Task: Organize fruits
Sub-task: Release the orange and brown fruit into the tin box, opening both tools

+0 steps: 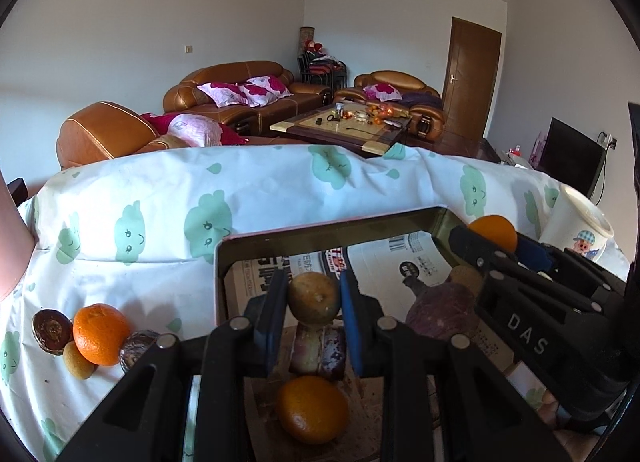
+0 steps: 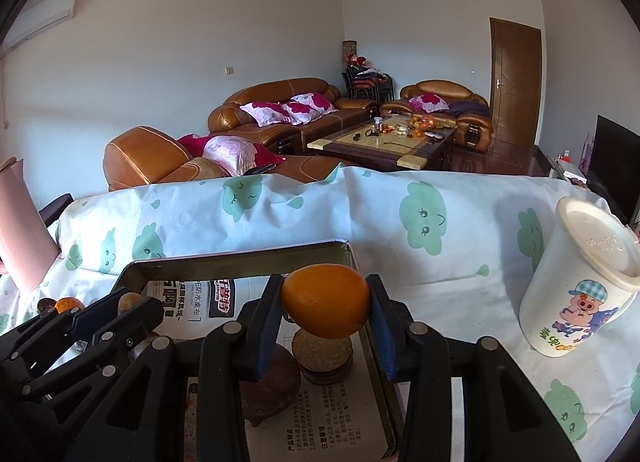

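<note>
1. Left gripper [image 1: 314, 304] pinches a dull brownish-green round fruit [image 1: 314, 297] between its blue pads, above the shallow metal tray lined with printed paper [image 1: 320, 232]. Held clear of the tray floor; judged a carry toward placement.
2. Right gripper [image 2: 326, 308] pinches a bright orange smooth-skinned fruit [image 2: 325, 301] crosswise, over the tray's right side. Grip sits at the fruit's widest part, which should keep it from rolling out.
3. Already in the tray: an orange mandarin [image 1: 313, 409], a purple-brown blocky piece [image 1: 318, 350], a dark purple round fruit [image 1: 442, 310] and a tan rough-skinned round fruit [image 2: 322, 348] resting on a dark disc. Tray looks like the collection point.
4. Left on the white tablecloth with green cloud print [image 1: 160, 202]: an orange citrus [image 1: 101, 335] touching a small tan fruit [image 1: 78, 360] and two dark brown halves. Judged still to be gathered.
5. Pose: both grippers point forward, side by side, angled down over the tray; the right one shows at the right edge of the left view.
6. White cartoon-pig cup [image 2: 580, 282] stands right of the tray, apart.
</note>
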The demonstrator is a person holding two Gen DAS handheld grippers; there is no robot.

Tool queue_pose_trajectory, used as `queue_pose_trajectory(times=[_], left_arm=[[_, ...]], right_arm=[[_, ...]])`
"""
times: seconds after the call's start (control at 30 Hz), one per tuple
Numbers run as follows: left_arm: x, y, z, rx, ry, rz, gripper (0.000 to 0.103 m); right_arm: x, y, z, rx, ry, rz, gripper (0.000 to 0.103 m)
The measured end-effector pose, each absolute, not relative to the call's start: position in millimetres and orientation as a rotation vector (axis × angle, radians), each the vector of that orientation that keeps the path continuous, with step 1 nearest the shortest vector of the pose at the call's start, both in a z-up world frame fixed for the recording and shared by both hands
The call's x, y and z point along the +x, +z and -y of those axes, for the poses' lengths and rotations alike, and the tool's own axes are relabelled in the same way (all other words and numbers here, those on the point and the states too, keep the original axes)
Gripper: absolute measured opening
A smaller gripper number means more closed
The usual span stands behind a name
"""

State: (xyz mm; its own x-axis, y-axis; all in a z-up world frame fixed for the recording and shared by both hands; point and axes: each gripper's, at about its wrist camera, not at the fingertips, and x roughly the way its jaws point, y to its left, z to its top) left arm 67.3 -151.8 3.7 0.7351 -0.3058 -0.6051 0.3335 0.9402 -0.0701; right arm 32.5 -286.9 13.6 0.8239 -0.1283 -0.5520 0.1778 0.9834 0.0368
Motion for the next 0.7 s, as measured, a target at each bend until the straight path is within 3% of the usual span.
queue_pose_trajectory(times=[0.37, 0.5, 0.6, 0.67, 0.7], left_arm=[[65.6, 2.0, 151.1, 0.051, -0.333, -0.648, 0.030], [59.2, 6.8, 148.1, 0.050, -0.310, -0.611, 0.039], [53.6, 9.4, 139.0, 0.024, -0.278, -0.589, 0.068], [47.2, 13.8, 131.2, 0.003, -0.250, -0.552, 0.093], [43.8, 17.0, 128.3, -0.004, -0.243, -0.530, 0.097]], right_arm=[[38.9, 10.7, 281.1, 0.085, -0.084, -0.610, 0.045], [35.0, 13.6, 278.5, 0.079, -0.085, -0.582, 0.057], [32.7, 15.7, 284.4, 0.110, -0.088, -0.571, 0.057], [30.5, 18.2, 291.2, 0.151, -0.084, -0.560, 0.057], [28.4, 20.2, 295.0, 0.179, -0.076, -0.548, 0.058]])
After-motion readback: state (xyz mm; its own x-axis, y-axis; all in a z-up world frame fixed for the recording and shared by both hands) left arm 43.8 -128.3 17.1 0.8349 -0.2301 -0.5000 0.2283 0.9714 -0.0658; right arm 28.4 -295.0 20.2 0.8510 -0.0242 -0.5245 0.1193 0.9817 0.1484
